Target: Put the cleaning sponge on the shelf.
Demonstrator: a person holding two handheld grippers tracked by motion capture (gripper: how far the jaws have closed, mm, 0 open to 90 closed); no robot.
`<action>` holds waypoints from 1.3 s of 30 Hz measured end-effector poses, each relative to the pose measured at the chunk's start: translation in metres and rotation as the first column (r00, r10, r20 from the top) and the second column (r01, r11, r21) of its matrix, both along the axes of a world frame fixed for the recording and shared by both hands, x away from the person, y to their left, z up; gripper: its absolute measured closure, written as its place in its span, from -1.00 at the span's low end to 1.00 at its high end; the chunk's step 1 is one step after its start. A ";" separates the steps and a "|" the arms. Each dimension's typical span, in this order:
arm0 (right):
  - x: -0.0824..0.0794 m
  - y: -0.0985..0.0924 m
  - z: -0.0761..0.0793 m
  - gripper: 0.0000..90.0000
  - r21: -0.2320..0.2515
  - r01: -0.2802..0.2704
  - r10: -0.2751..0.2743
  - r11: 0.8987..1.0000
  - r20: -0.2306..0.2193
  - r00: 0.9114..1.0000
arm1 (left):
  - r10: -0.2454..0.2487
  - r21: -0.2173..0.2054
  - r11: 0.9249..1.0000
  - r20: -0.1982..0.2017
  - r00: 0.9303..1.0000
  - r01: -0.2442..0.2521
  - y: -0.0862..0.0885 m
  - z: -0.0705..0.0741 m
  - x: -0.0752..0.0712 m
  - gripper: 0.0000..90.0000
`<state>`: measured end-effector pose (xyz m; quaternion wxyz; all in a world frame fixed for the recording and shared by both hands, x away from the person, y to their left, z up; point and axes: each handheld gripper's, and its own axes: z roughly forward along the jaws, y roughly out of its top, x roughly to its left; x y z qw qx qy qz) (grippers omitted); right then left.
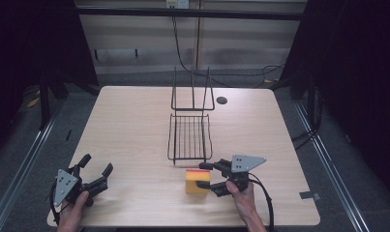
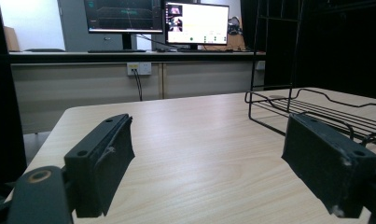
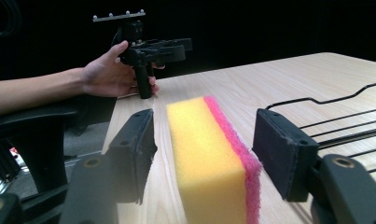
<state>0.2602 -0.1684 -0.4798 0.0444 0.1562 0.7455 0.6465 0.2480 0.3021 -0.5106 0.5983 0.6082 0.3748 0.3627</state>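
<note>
Two grippers on pale wood-grain table (image 1: 134, 125). Sponge (image 1: 197, 181): yellow foam block, thin pink scouring layer on one face, standing on edge just in front of black wire rack (image 1: 189, 137). Right gripper (image 1: 208, 176) spread wide, flat black pads either side of sponge, gaps visible, not touching. Left gripper (image 1: 97, 169) at near left corner, jaws apart, nothing between. Rack: thin rods, flat tray plus upright back.

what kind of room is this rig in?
Likely a lab or data-collection workspace: a bare wooden table ringed by black curtains, and, in the left gripper view, a desk with two lit monitors and a wall power outlet behind.
</note>
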 end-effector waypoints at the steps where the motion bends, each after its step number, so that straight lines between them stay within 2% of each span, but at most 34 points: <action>1: 0.000 0.000 0.000 -0.12 0.001 -0.003 0.003 1.000 0.002 1.000 | 0.001 -0.003 1.000 0.001 1.000 -0.001 0.000 0.000 0.000 -0.65; 8: 0.003 0.003 -0.004 -0.03 -0.006 -0.023 0.023 1.000 0.000 1.000 | 0.001 -0.002 1.000 0.001 1.000 -0.001 0.000 0.000 0.000 -0.65; 20: 0.005 0.004 -0.007 0.28 -0.030 -0.033 0.033 0.999 0.005 0.999 | 0.002 0.000 1.000 0.001 1.000 -0.002 0.000 0.000 0.000 -0.65; 28: 0.006 0.002 -0.005 0.32 -0.026 -0.042 0.042 0.999 0.004 0.999 | 0.001 -0.002 1.000 0.001 1.000 -0.001 0.000 0.000 0.000 -0.65; 39: 0.005 -0.003 -0.001 0.32 -0.013 -0.027 0.027 1.000 0.000 1.000 | 0.001 -0.002 1.000 0.001 1.000 -0.001 0.000 0.000 0.000 -0.65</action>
